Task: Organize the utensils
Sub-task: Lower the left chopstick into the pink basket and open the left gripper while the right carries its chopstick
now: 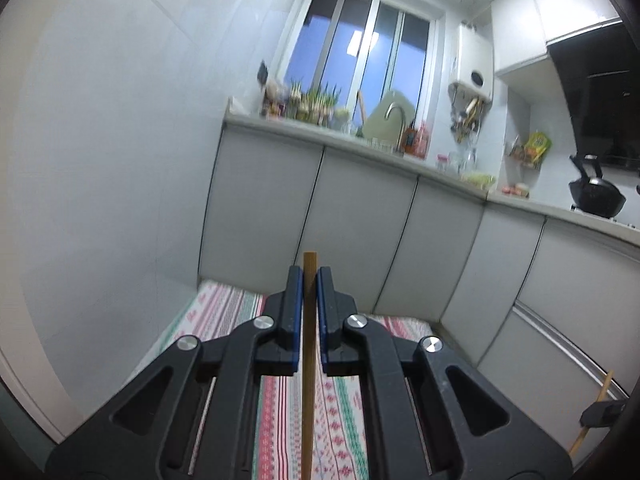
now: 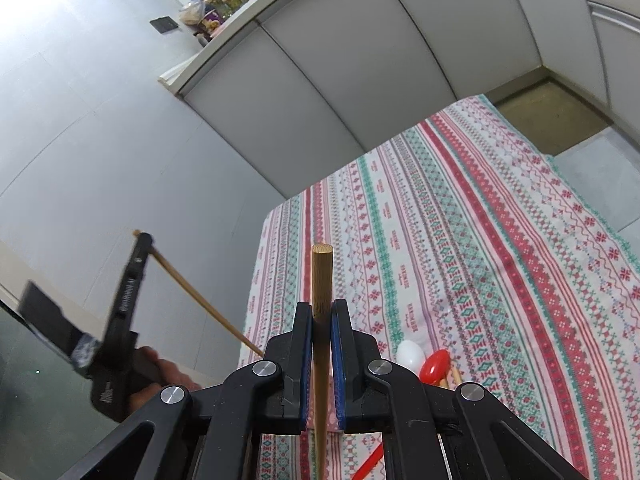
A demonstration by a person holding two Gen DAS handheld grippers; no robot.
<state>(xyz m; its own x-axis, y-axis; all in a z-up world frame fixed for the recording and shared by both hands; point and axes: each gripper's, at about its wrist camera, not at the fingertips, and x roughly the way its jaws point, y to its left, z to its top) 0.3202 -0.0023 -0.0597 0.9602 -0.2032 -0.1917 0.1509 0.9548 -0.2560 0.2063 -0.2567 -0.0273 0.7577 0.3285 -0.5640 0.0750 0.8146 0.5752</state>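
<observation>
Mid-carry, the left gripper [image 1: 308, 276] and right gripper [image 2: 321, 312] each clamp one wooden chopstick [image 1: 309, 360] [image 2: 321, 280], next needing pairing together on the patterned tablecloth [image 2: 460, 220].

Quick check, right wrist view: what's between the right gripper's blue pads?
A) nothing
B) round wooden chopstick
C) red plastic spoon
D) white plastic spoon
B: the right gripper is shut on a round wooden chopstick that sticks out past its fingertips, while the red plastic spoon and white plastic spoon lie on the striped patterned tablecloth.
</observation>
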